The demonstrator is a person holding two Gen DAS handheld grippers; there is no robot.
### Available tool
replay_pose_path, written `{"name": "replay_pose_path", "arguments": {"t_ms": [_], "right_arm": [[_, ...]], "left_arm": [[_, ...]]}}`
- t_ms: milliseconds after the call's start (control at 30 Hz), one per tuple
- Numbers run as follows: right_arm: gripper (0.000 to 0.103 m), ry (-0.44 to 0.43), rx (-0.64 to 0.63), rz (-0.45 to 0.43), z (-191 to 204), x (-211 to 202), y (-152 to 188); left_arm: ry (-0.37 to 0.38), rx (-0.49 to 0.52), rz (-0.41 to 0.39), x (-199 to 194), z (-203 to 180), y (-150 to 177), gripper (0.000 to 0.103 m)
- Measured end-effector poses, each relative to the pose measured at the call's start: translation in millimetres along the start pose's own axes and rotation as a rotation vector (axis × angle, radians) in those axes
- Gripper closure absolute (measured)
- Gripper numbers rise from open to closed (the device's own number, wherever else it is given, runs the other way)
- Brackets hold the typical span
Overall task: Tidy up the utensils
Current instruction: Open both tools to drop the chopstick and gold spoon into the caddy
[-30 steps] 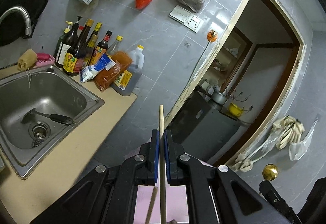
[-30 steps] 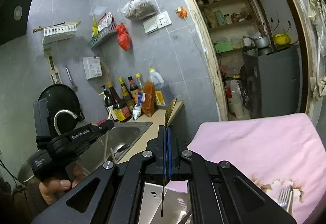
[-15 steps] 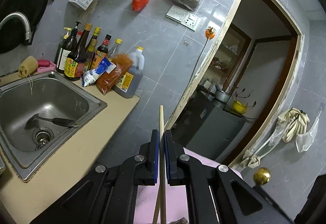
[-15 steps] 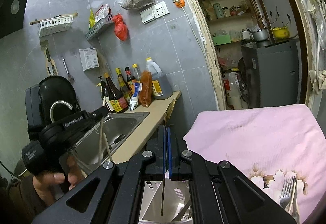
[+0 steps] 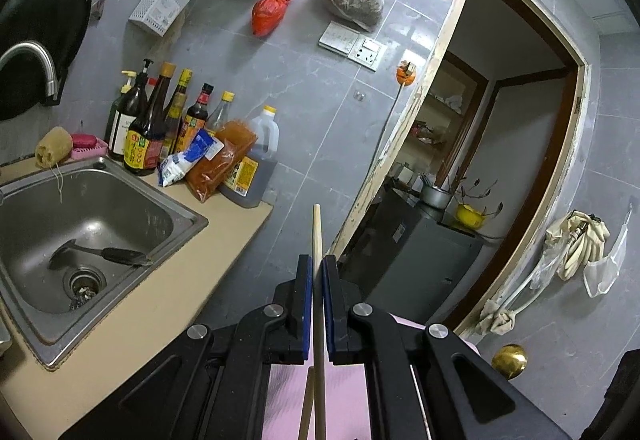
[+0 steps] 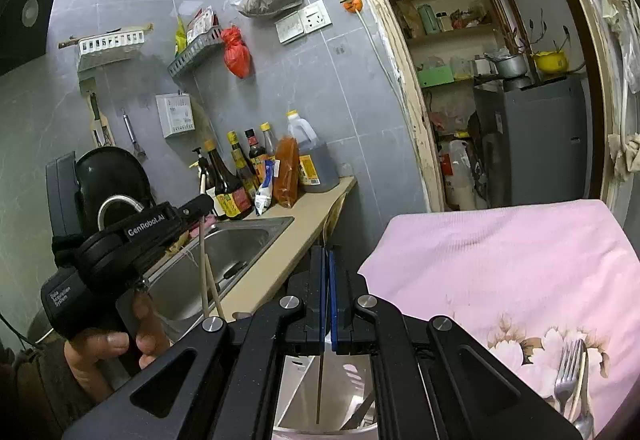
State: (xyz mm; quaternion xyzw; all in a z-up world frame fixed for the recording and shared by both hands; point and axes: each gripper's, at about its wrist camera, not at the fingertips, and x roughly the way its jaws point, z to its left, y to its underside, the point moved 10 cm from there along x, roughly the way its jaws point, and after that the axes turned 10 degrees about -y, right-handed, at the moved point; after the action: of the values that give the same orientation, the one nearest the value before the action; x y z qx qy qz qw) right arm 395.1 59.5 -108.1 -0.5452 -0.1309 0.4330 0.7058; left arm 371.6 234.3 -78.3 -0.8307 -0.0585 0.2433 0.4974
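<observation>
here the left gripper [image 5: 316, 272] clamps wooden chopsticks [image 5: 317, 236] (upright); right gripper [image 6: 329, 268] closed

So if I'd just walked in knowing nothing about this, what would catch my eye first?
Probably the left gripper, held in a person's hand above the steel sink, pinching a pair of wooden chopsticks that hang down from it. Next, the right gripper in the foreground, shut on a thin metal utensil over a container. Beside it, a fork lies on a pink flowered cloth.
</observation>
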Motion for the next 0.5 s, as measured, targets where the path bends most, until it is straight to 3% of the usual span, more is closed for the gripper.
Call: {"name": "replay_pose_path", "arguments": {"t_ms": [500], "right_arm": [[0.101,-0.004,-0.003,0.036,5.8,-3.7,11.9]], "left_arm": [[-0.013,0.059,0.02,-13.1,7.7,11.8,0.098]]}}
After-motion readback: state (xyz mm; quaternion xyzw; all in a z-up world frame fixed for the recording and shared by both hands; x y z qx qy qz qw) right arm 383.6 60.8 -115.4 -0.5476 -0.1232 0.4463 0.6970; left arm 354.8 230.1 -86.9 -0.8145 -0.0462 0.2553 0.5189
